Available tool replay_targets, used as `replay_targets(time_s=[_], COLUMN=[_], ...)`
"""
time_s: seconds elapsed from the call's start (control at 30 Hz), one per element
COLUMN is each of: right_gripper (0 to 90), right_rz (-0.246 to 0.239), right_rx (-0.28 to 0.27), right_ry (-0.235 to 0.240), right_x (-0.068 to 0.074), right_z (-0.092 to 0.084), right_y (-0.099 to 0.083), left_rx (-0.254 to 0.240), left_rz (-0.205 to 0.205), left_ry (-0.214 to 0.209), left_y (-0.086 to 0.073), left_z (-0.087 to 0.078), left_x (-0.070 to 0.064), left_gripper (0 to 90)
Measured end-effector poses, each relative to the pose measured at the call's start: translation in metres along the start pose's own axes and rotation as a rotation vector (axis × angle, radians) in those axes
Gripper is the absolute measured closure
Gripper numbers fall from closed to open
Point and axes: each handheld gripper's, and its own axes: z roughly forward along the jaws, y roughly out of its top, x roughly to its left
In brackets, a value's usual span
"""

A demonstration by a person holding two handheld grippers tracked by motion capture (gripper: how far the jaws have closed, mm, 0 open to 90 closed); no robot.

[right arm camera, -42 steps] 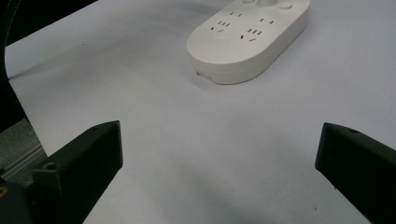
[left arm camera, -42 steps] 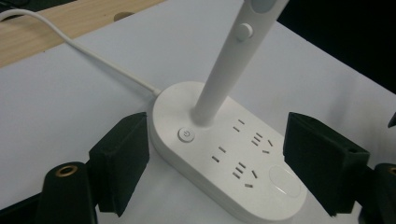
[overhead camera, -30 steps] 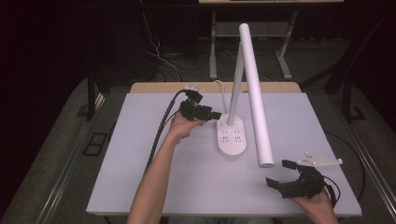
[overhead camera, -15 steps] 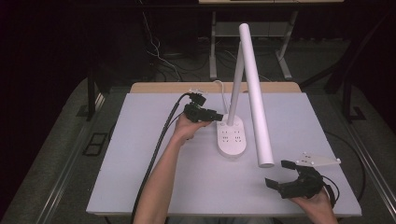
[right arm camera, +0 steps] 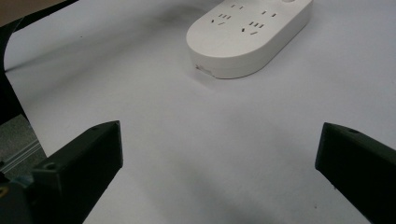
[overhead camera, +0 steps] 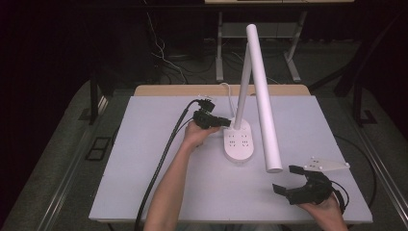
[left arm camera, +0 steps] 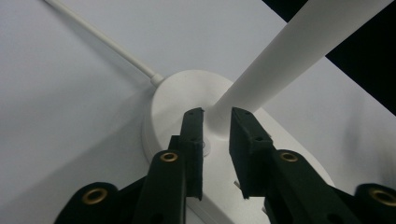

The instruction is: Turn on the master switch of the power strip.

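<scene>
The left gripper (left arm camera: 216, 122) has just been closing; a small gap is left, and a little button on the lamp base (overhead camera: 239, 141) lies between the tips. The button should be pressed straight down, gently. The right gripper (overhead camera: 291, 179) is held wide open, empty, near the table (overhead camera: 144, 159) edge.
</scene>
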Motion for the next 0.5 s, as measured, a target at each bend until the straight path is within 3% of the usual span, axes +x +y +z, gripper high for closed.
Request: replay_targets(time_s=[0.23, 0.5], right_gripper=[0.3, 0.3], right_rz=[0.0, -0.001], right_rx=[0.001, -0.001], right_ry=[0.001, -0.002], right_x=[0.0, -0.001], right_z=[0.0, 0.0], right_y=[0.0, 0.0], left_rx=[0.018, 0.029], left_rz=[0.009, 0.005], left_ry=[0.005, 0.02], left_y=[-0.003, -0.005], left_z=[0.007, 0.013], left_x=[0.001, 0.002], left_gripper=[89.3, 89.7])
